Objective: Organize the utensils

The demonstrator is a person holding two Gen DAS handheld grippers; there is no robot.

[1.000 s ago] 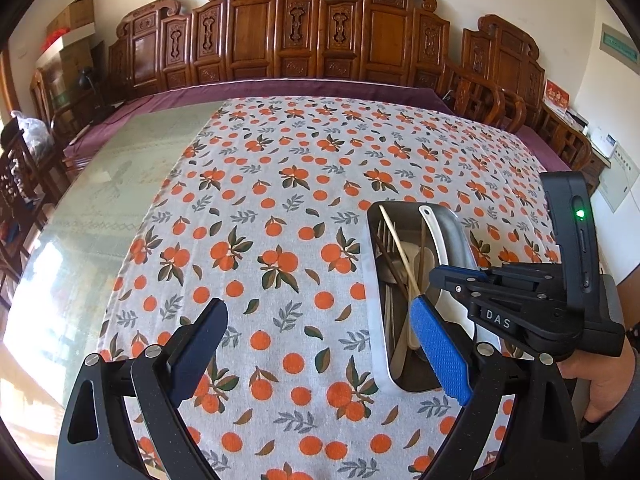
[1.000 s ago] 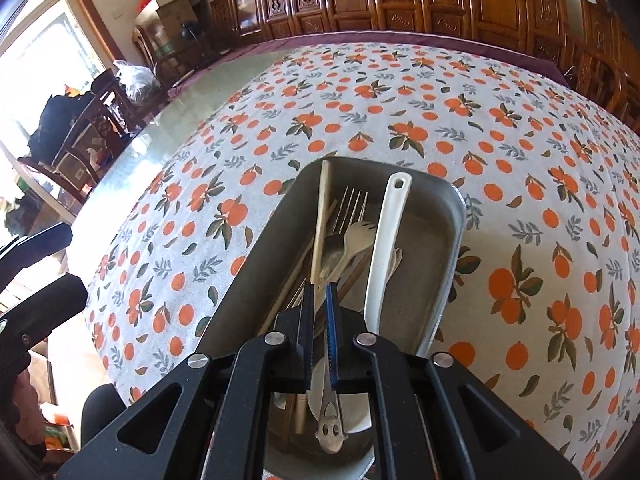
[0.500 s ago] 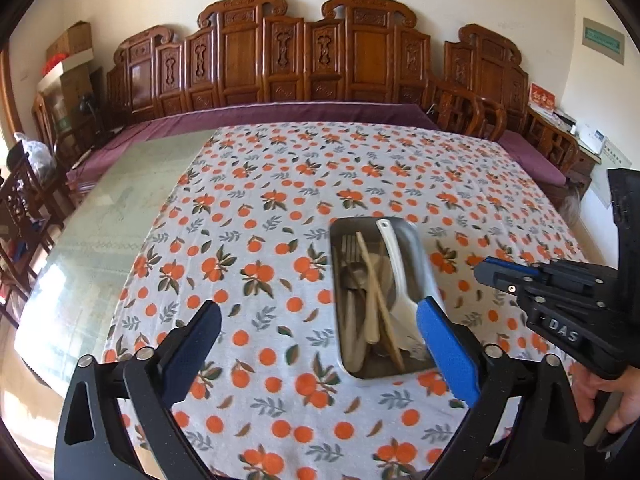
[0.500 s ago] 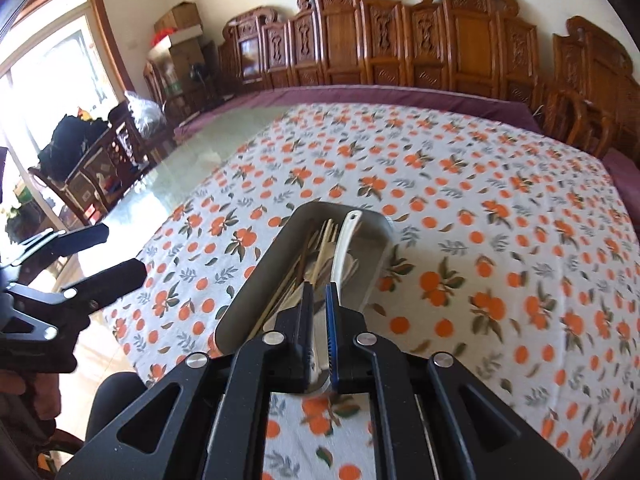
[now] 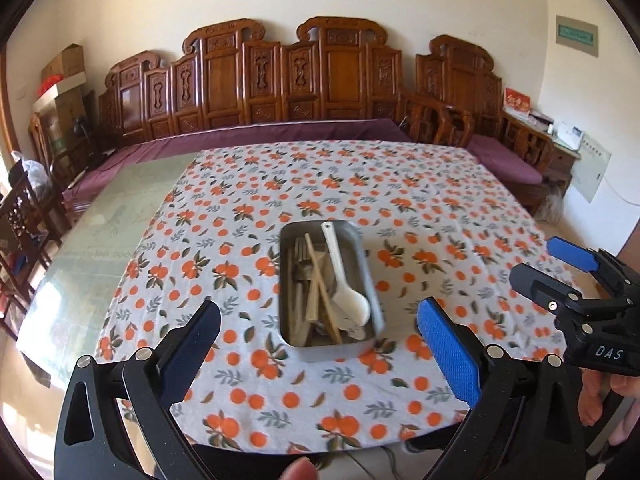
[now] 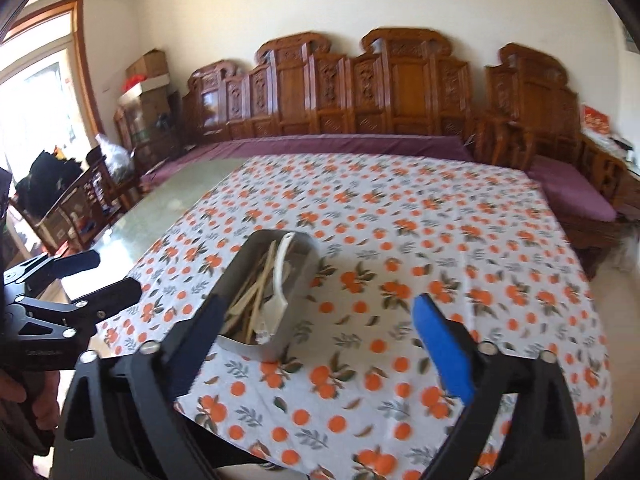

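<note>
A metal tray (image 5: 367, 276) stands on the orange-print tablecloth (image 5: 240, 240). It holds a white spoon (image 5: 344, 280), wooden chopsticks (image 5: 320, 284) and forks (image 5: 299, 256). It also shows in the right wrist view (image 6: 298, 288). My left gripper (image 5: 316, 340) is open and empty, held back above the table's near edge. My right gripper (image 6: 316, 332) is open and empty, also back from the tray; it shows in the left wrist view (image 5: 560, 264) at the right.
Carved wooden benches (image 5: 304, 80) with purple cushions line the far wall. Bare glass tabletop (image 5: 92, 240) lies left of the cloth. Chairs and boxes (image 6: 80, 196) stand at the left.
Both grippers pulled back and up from the tray. My right gripper, shut before, has opened. The utensils stay in the tray.
</note>
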